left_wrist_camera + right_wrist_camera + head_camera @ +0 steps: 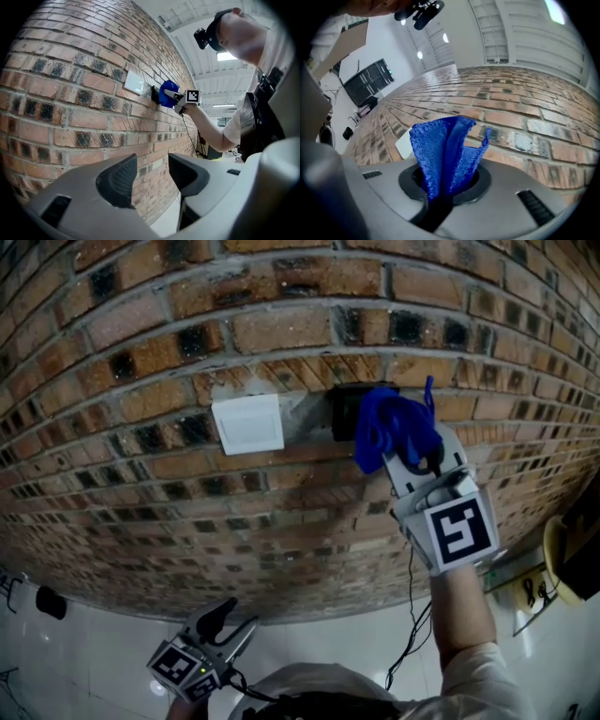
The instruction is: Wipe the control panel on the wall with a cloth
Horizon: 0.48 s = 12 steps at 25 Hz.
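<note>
A white flat panel (248, 424) is fixed to the brick wall, and a dark box (345, 409) sits just to its right. My right gripper (412, 451) is raised to the wall and shut on a bunched blue cloth (394, 427), which lies against the dark box's right part and hides it. In the right gripper view the cloth (445, 150) stands up from between the jaws, with the white panel (404, 145) behind it at the left. My left gripper (230, 620) hangs low by the floor, open and empty. From there, the cloth (168, 93) and the white panel (137, 83) show far up the wall.
The brick wall (141, 324) fills most of the head view, with white floor (94, 634) below. A thin black cable (410, 615) hangs down the wall under my right gripper. A yellowish object (562, 563) sits at the right edge.
</note>
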Motion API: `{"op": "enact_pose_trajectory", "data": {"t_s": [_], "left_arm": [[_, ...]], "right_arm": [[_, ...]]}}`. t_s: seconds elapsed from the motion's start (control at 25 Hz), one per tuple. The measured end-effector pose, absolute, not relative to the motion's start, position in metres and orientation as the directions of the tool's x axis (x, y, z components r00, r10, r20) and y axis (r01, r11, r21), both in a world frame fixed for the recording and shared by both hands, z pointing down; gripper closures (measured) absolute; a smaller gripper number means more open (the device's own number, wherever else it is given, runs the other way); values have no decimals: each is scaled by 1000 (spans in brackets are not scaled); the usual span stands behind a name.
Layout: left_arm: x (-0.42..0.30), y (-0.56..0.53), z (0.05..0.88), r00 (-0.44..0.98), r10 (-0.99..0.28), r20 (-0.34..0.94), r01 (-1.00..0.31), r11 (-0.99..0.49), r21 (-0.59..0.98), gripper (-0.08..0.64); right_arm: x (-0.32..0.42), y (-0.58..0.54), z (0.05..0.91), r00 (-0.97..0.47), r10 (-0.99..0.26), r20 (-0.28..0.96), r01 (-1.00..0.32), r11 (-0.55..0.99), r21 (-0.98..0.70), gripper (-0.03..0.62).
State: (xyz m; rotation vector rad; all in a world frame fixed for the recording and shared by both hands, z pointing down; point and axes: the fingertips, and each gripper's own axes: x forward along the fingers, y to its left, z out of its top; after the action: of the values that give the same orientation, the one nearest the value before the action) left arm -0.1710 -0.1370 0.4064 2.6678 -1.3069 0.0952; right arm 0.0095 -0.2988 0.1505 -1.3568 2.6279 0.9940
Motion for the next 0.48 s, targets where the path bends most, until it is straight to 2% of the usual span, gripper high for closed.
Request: {"op": "enact_pose_trajectory", "data": {"t_s": [0.24, 0.48], "left_arm": [[-176, -131, 409, 604, -785, 140, -797, -592, 120, 354], [-182, -131, 414, 592, -792, 150, -806, -578, 128, 354]], "right_arm": [[-50, -304, 157, -699, -662, -270, -685, 514, 516, 502], [-9, -311, 153, -637, -715, -289, -740, 463, 488, 502]]}}
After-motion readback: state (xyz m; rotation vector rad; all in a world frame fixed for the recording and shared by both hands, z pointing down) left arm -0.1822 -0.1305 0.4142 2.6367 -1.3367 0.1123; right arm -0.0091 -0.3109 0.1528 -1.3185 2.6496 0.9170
